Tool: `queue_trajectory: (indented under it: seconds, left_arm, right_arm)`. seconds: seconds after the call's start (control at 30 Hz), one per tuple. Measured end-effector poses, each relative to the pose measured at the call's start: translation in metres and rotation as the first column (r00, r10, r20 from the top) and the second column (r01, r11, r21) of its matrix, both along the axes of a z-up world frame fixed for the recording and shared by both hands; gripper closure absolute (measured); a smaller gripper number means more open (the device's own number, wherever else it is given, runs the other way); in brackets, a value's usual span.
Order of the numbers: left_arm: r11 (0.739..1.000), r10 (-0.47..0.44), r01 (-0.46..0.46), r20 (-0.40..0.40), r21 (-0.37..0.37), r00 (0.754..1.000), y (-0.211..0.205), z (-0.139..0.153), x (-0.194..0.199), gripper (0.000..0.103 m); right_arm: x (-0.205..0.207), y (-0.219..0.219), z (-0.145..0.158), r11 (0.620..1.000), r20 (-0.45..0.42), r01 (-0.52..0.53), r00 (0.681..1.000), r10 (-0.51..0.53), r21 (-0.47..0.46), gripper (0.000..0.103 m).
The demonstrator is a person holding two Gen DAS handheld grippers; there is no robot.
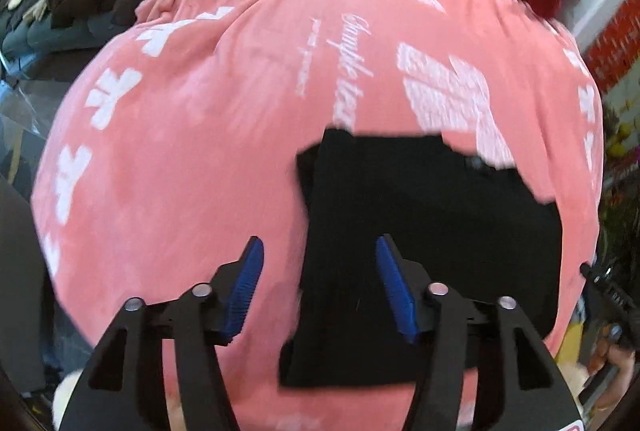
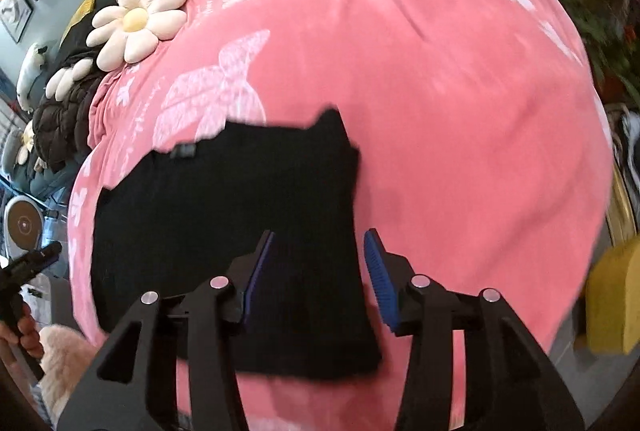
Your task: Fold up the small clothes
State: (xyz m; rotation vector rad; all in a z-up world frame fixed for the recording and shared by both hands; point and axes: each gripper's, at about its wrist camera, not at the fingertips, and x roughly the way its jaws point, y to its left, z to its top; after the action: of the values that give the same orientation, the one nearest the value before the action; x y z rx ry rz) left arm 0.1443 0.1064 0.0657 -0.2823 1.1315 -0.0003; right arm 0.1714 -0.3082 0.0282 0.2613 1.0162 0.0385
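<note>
Both hand-held grippers hang open above the half-folded black garment (image 1: 420, 231) on the pink bed cover (image 1: 180, 151).
Left hand-held gripper (image 1: 318, 287) and right hand-held gripper (image 2: 318, 279) hold nothing; next, likely regrip an edge for another fold.

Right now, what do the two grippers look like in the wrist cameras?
Both are alike. The left gripper has two black angular plastic fingers with triangular cut-outs, round silver pivot pins and ribbed blue pads on the inner faces. The right gripper has the same black fingers, silver pins and blue pads. No cables or sleeves show.
</note>
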Motion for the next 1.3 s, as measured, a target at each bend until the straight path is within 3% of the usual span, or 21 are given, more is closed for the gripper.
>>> queue_trajectory:
  seconds: [0.13, 0.17, 0.2, 0.23, 0.27, 0.37, 0.5, 0.6, 0.63, 0.67, 0.7, 0.8, 0.87, 0.9, 0.93, 0.97, 1.0, 1.1, 1.17, 1.23, 1.3]
  left_arm:
    - [0.999, 0.039, -0.039, -0.059, -0.002, 0.997, -0.005, -0.038, 0.048, 0.043]
    - [0.999, 0.042, -0.041, -0.073, 0.014, 0.996, -0.007, -0.046, 0.059, 0.054]
    - [0.999, 0.03, -0.028, -0.087, 0.021, 0.996, -0.009, -0.057, 0.067, 0.093]
    - [1.0, 0.018, -0.016, -0.104, 0.025, 0.994, -0.012, -0.064, 0.071, 0.1]
    - [0.999, 0.015, -0.012, -0.115, 0.031, 0.993, -0.013, -0.067, 0.075, 0.101]
    - [0.997, 0.02, -0.016, -0.052, 0.076, 0.998, -0.012, -0.059, 0.079, 0.101]
    - [0.978, 0.091, -0.072, -0.091, 0.195, 0.992, 0.0, -0.078, 0.092, 0.103]
    - [0.987, 0.132, -0.118, -0.14, 0.106, 0.981, 0.015, -0.084, 0.086, 0.103]
    - [0.991, 0.128, -0.123, -0.111, 0.048, 0.986, 0.018, -0.077, 0.078, 0.101]
    - [0.993, 0.118, -0.116, -0.091, 0.02, 0.989, 0.019, -0.071, 0.074, 0.095]
    - [0.994, 0.107, -0.107, -0.071, 0.001, 0.992, 0.018, -0.066, 0.071, 0.081]
    - [0.996, 0.085, -0.085, -0.014, 0.001, 0.996, 0.006, -0.052, 0.072, 0.042]
    - [0.999, 0.032, -0.031, -0.036, 0.038, 0.999, -0.012, -0.056, 0.085, 0.03]
    - [0.998, 0.009, -0.006, -0.041, 0.066, 0.999, -0.021, -0.062, 0.09, 0.031]
    - [0.997, -0.004, 0.007, -0.045, 0.079, 0.999, -0.026, -0.066, 0.094, 0.037]
    - [0.995, -0.02, 0.025, -0.06, 0.095, 0.998, -0.032, -0.072, 0.099, 0.066]
    - [0.995, -0.024, 0.031, -0.075, 0.099, 0.997, -0.034, -0.075, 0.102, 0.09]
    - [0.999, 0.031, -0.03, -0.018, 0.044, 0.999, -0.02, -0.059, 0.099, 0.097]
    - [0.996, 0.062, -0.063, 0.01, 0.062, 0.998, -0.011, -0.053, 0.097, 0.097]
    - [0.992, 0.064, -0.062, -0.015, 0.107, 0.998, -0.008, -0.065, 0.103, 0.097]
    - [0.992, 0.051, -0.043, -0.072, 0.116, 0.996, -0.01, -0.08, 0.108, 0.089]
  right_arm:
    - [0.047, -0.002, -0.017, 1.0, -0.018, 0.017, 1.0, -0.017, -0.017, 0.054]
    - [0.059, -0.002, -0.025, 1.0, -0.031, -0.004, 1.0, 0.004, -0.008, 0.06]
    - [0.068, -0.001, -0.03, 1.0, -0.05, -0.02, 0.999, 0.02, -0.007, 0.092]
    - [0.077, 0.001, -0.032, 0.999, -0.062, -0.028, 0.998, 0.026, -0.02, 0.103]
    - [0.079, 0.001, -0.028, 0.999, -0.041, -0.039, 0.998, 0.038, -0.018, 0.103]
    - [0.085, 0.008, -0.007, 0.998, 0.065, -0.052, 0.996, 0.055, -0.042, 0.103]
    - [0.107, 0.001, -0.043, 0.994, -0.054, -0.004, 0.999, -0.002, -0.114, 0.103]
    - [0.084, -0.018, -0.033, 0.996, 0.006, 0.085, 0.996, -0.086, 0.032, 0.095]
    - [0.074, -0.024, -0.03, 0.993, 0.023, 0.095, 0.995, -0.097, 0.077, 0.078]
    - [0.069, -0.027, -0.029, 0.991, 0.03, 0.1, 0.994, -0.103, 0.087, 0.066]
    - [0.064, -0.03, -0.029, 0.991, 0.033, 0.103, 0.994, -0.105, 0.081, 0.052]
    - [0.069, -0.028, -0.034, 0.995, 0.022, 0.088, 0.996, -0.089, 0.045, 0.051]
    - [0.075, -0.028, -0.037, 0.995, 0.021, 0.088, 0.996, -0.089, 0.051, 0.051]
    - [0.082, -0.025, -0.043, 0.995, 0.006, 0.067, 0.998, -0.068, 0.072, 0.056]
    - [0.087, -0.018, -0.045, 0.996, -0.015, 0.046, 0.999, -0.045, 0.078, 0.078]
    - [0.09, -0.015, -0.048, 0.997, -0.038, 0.021, 0.999, -0.018, 0.075, 0.093]
    - [0.091, -0.007, -0.042, 0.999, -0.015, -0.008, 1.0, 0.009, 0.054, 0.101]
    - [0.081, 0.002, -0.005, 0.996, 0.122, -0.056, 0.991, 0.048, 0.068, 0.101]
    - [0.081, 0.0, -0.002, 0.996, 0.148, -0.049, 0.988, 0.039, 0.068, 0.101]
    - [0.095, -0.005, -0.03, 0.999, 0.052, -0.026, 0.998, 0.025, 0.022, 0.097]
    - [0.099, -0.012, -0.055, 1.0, -0.05, 0.015, 0.999, -0.016, -0.025, 0.096]
